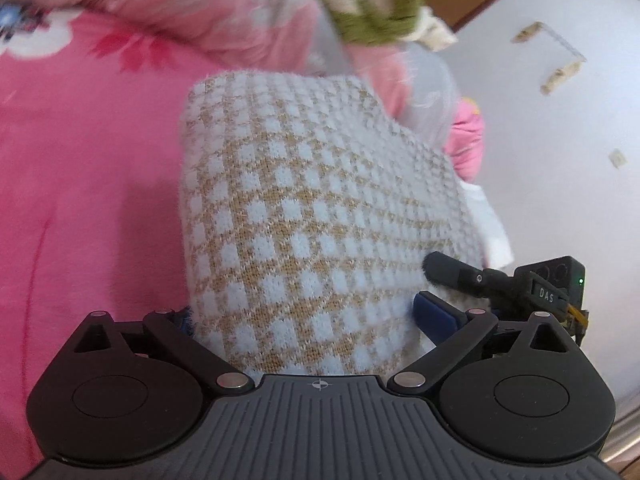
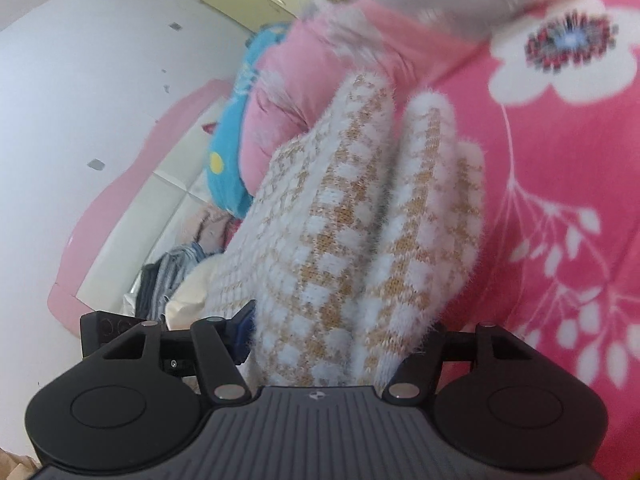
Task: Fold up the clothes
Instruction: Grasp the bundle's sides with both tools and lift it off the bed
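A fuzzy knit garment [image 1: 304, 208] with a white and tan check fills the middle of the left wrist view, held above the bed. My left gripper [image 1: 308, 316] is shut on its near edge, a blue pad [image 1: 436, 312] pressing its right side. In the right wrist view the same knit garment [image 2: 344, 240] hangs in thick folded layers. My right gripper [image 2: 336, 336] is shut on the bundle, a blue pad [image 2: 242, 332] against its left side. The fabric hides the fingertips in both views.
A pink floral bedspread [image 1: 80, 184] [image 2: 560, 200] lies under the garment. A pink quilt [image 1: 224, 12] and a green-and-white knit [image 1: 372, 12] lie beyond. A blue pillow [image 2: 230, 160], stacked clothes [image 2: 168, 276], a pink headboard [image 2: 116, 196] and a white wall [image 1: 560, 160] border the bed.
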Motion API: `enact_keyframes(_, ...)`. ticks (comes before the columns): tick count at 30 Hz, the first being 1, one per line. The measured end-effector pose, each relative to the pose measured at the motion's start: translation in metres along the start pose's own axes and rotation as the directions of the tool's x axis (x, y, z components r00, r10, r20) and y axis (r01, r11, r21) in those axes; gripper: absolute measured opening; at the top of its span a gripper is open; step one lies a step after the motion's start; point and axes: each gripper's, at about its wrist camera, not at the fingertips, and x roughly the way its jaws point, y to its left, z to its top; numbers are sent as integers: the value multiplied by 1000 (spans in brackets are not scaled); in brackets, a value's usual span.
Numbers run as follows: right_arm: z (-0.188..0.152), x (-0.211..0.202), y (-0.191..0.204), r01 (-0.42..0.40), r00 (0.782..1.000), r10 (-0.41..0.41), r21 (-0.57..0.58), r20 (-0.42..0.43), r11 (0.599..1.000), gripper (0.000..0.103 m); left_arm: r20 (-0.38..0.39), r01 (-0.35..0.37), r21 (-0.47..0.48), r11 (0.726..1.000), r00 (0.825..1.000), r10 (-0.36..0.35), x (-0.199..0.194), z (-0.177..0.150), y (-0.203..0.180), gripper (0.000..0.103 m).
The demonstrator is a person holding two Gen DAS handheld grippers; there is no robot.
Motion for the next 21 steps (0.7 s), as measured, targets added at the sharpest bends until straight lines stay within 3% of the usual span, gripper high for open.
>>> enact_keyframes(6,-9,-73,24,17,991,-7,-73,134,997,65,-23,50,140,989,999,-48,8,-2,-74,99)
enact_keyframes(10,-13,-138,29,82,971,-55,-109,231,991,65,-78,119,220,968,991,-104,41,-5,-127,99)
enact_keyframes(15,-2,-222,35,250,926,-181,-180,332,951,65,-158,228,284,931,969,-189,101,-6,-194,98)
enact_keyframes(21,51,-303,28,466,852,-345,-272,394,842,65,-184,329,279,902,940,-286,189,9,-265,97)
